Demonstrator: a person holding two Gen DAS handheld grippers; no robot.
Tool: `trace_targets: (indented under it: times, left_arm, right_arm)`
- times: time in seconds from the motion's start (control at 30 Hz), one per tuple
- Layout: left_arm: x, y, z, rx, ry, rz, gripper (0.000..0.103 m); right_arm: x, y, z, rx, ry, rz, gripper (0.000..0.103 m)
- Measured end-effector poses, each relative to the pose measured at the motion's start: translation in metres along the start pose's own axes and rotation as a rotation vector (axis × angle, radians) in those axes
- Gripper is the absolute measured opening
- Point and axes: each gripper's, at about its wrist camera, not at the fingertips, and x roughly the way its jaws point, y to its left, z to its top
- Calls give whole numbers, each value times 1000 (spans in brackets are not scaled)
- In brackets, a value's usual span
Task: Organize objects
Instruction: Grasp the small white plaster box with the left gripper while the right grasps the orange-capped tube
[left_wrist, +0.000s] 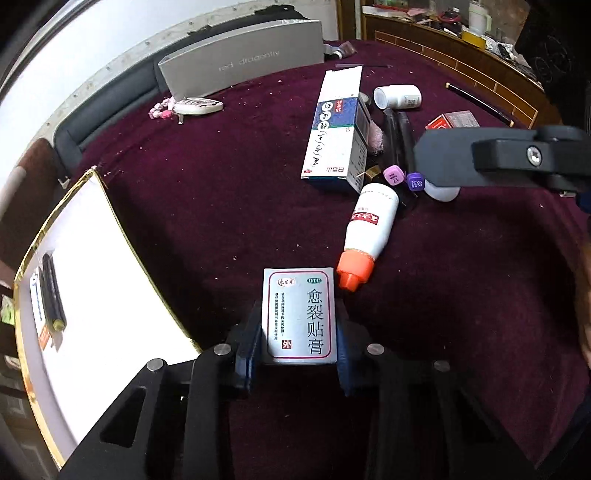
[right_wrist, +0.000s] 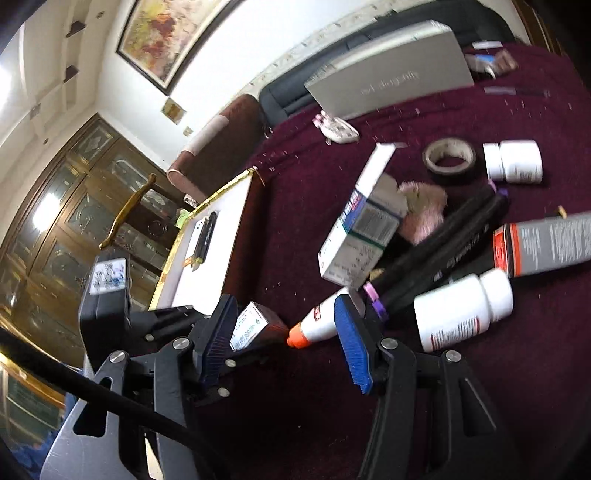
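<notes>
My left gripper (left_wrist: 299, 332) is shut on a small grey plaster box (left_wrist: 299, 314) with Chinese print, held just above the maroon cloth; it also shows in the right wrist view (right_wrist: 249, 325). My right gripper (right_wrist: 288, 332) is open and empty, its blue pads either side of a white bottle with an orange cap (right_wrist: 314, 328), which lies flat (left_wrist: 369, 229). Beside it lie black markers with purple ends (right_wrist: 436, 251), a blue-white carton (left_wrist: 336, 129) and a white pill bottle (right_wrist: 461, 314).
A white tray with a gold rim (left_wrist: 122, 229) sits at the left and holds black pens (left_wrist: 51, 291). A grey shoe box (left_wrist: 240, 55), tape roll (right_wrist: 448, 158), second pill bottle (right_wrist: 513, 160), grey tube (right_wrist: 546, 243) and pink fluff (right_wrist: 421, 210) lie on the cloth.
</notes>
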Motion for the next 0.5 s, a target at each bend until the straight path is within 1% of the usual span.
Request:
trace_targets:
  times: [0.07,0.1,0.17,0.23,0.27,0.33,0.37,0.43,0.47,0.5]
  left_arm:
    - [-3,-3,-5,-24,-25,19,28]
    - [-5,-3,-9,-49,-34,10,28]
    - [-8,-2,-15,-86,-53,17,28]
    - [-11,0,-20,-113,-73,13,28]
    - [-9,2,-19,-128,-79,7,28]
    - [-7,5,-19,-148,-87,-4,28]
    - [-7,4,-18,-150,-93,-6,28]
    - [-8,4,-20,-147,-102,-5,28]
    - [-8,5,-20,-151,-104,-9,28]
    - [-7,5,-21,-157,-104,-13,28]
  right_arm:
    - [6,-3,-2,59,45,11,54]
    - [8,-4,-5,82,65,16,54]
    - [17,-8,-10,148,118,-12,54]
    - [27,-7,-12,168,149,-39,52]
    - [32,-5,-12,165,152,-100,51]
    - [38,-2,-9,152,139,-170,51]
    - [43,0,-6,141,142,-221,49]
    - [53,5,-2,117,142,-277,45]
    - [63,10,-1,74,166,-323,40]
    - [68,11,-1,50,179,-342,37]
